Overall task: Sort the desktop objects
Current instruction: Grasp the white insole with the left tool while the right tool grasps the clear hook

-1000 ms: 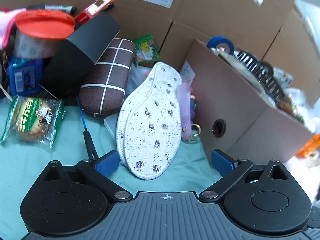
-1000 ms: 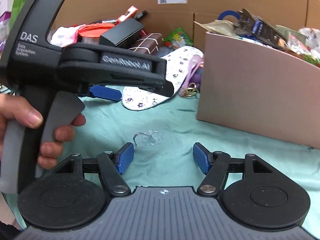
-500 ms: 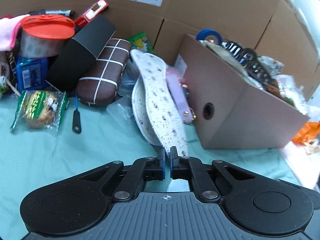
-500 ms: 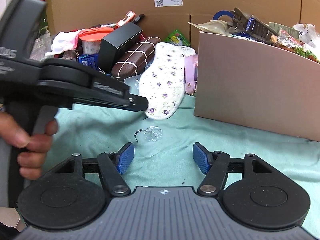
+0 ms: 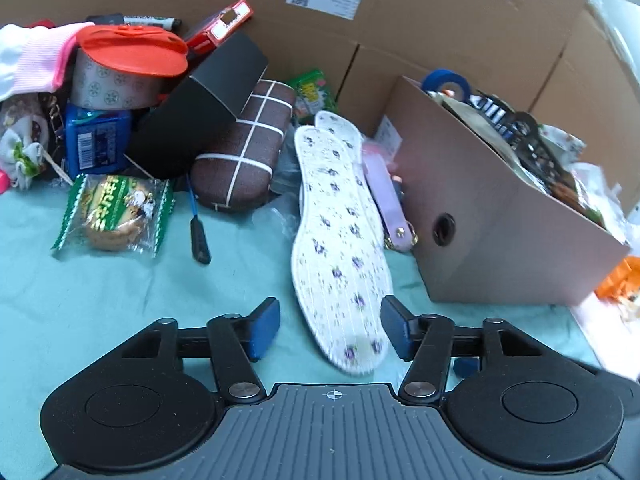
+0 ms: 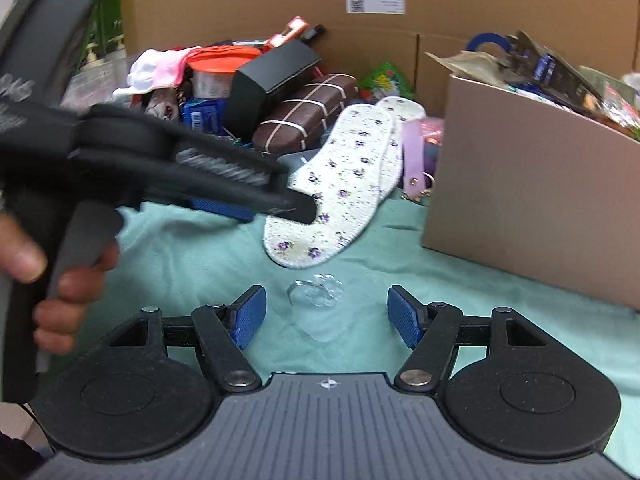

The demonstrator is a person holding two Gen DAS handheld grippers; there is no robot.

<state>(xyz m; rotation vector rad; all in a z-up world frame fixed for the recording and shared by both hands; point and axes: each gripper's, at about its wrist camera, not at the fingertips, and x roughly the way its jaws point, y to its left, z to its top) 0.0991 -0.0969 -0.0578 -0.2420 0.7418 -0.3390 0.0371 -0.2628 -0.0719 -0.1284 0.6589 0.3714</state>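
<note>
The white flowered fabric insoles (image 5: 340, 236) lie on the teal-covered worktop (image 5: 100, 300) beside the brown cardboard box (image 5: 500, 216). Both the left hand-held gripper (image 5: 330, 330) and the right hand-held gripper (image 6: 326, 314) are wide open, holding nothing. A pinch at the heel may catch one insole only.

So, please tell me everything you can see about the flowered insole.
The flowered insole is white, fabric-looking, ribbed, with small purple flowers and a stitched edge. It lies flat on the green cloth, toe toward the pile, over a second insole of the same print. Its heel sits between the open fingers of the left gripper, ungripped.
</note>
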